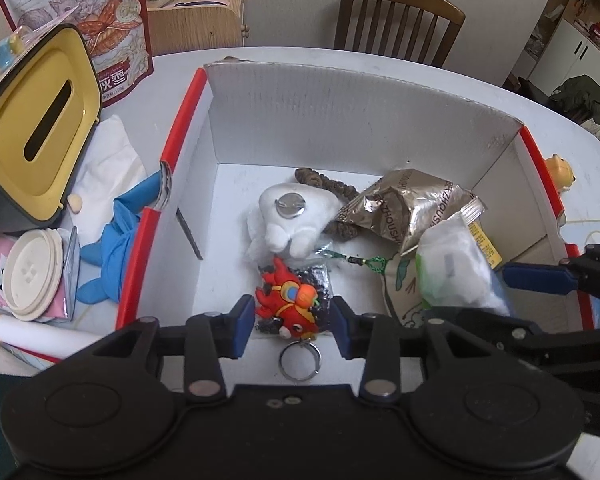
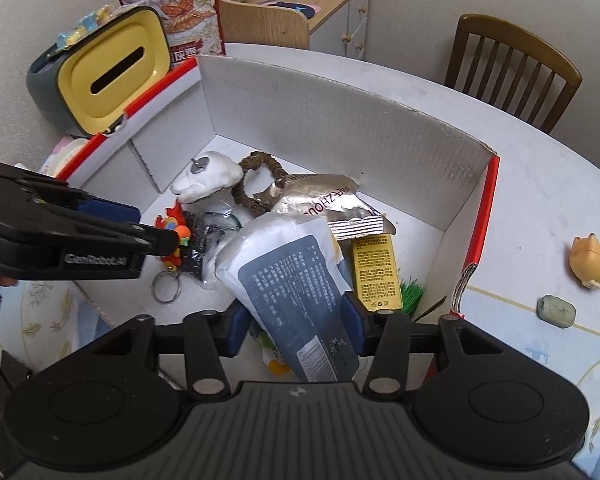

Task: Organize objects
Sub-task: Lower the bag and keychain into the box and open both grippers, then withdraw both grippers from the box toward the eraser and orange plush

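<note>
Jaws of the left gripper [image 1: 294,322] stand apart around the red keychain toy [image 1: 290,306] in the white box [image 1: 340,112], pads clear. Right gripper [image 2: 296,322] brackets the tissue pack [image 2: 288,276]; contact unclear.

Both fisheye views were evenly lit by soft, diffuse light; shadows were faint, the foil packet [image 1: 416,208] glinted, straight edges bowed, and the corners were vignetted black.

The white-and-navy pouch [image 2: 296,276] hides the green-printed packet [image 2: 274,356] beneath it; the snack bag's [image 1: 88,20] top is cropped.
</note>
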The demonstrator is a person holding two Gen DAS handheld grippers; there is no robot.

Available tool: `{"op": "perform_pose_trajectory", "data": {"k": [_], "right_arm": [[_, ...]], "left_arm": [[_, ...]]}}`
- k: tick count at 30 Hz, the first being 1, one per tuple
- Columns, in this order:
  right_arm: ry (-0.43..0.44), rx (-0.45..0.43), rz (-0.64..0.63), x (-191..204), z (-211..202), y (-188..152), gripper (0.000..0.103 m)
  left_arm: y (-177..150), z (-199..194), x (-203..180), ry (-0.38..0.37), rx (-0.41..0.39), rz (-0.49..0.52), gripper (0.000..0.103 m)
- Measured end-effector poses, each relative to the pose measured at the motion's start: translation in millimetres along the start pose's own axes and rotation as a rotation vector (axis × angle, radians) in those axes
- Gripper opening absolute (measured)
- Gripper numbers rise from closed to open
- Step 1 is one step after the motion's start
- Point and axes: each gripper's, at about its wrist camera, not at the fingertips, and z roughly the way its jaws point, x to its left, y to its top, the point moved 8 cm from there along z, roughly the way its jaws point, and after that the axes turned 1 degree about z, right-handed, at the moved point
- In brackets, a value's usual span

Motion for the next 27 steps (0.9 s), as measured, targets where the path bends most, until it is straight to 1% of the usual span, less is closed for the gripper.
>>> {"op": "perform_pose_trajectory", "data": {"k": [2, 6, 12, 14, 16, 19, 22, 25, 27], "right_arm": [[0.011, -0.006, -0.005, 2, -5, 0, 0.057], [0.029, -0.012, -0.003, 4, -16, 0, 0.057], [0.045, -0.030, 0.010, 3, -34, -3, 0.058], [0.050, -0.042, 0.013, 1, -43, -4, 0.058], [0.052, -0.057, 0.017, 0, -52, -4, 0.061], [0.056, -0.082, 0.025, -2, -66, -5, 0.062], [0.059, -0.106, 0.031, -5, -81, -6, 0.062], [0.064, -0.129, 0.033, -8, -96, -8, 0.066], [0.071, -0.145, 0.032, -10, -106, -10, 0.068]], "left_arm": [[0, -2, -1, -0.002, -0.004, -0.001, 0.042], [0, -9, -5, 0.000, -0.020, 0.001, 0.052], [-1, -25, -12, -0.006, -0.045, 0.007, 0.058], [-2, -31, -15, -0.004, -0.057, 0.016, 0.061], [-2, -38, -19, -0.007, -0.070, 0.025, 0.062], [-2, -51, -26, -0.011, -0.093, 0.042, 0.064], [-2, -62, -33, -0.016, -0.115, 0.054, 0.071], [-1, -73, -40, -0.013, -0.137, 0.064, 0.074], [-1, -79, -44, -0.013, -0.149, 0.068, 0.079]]}}
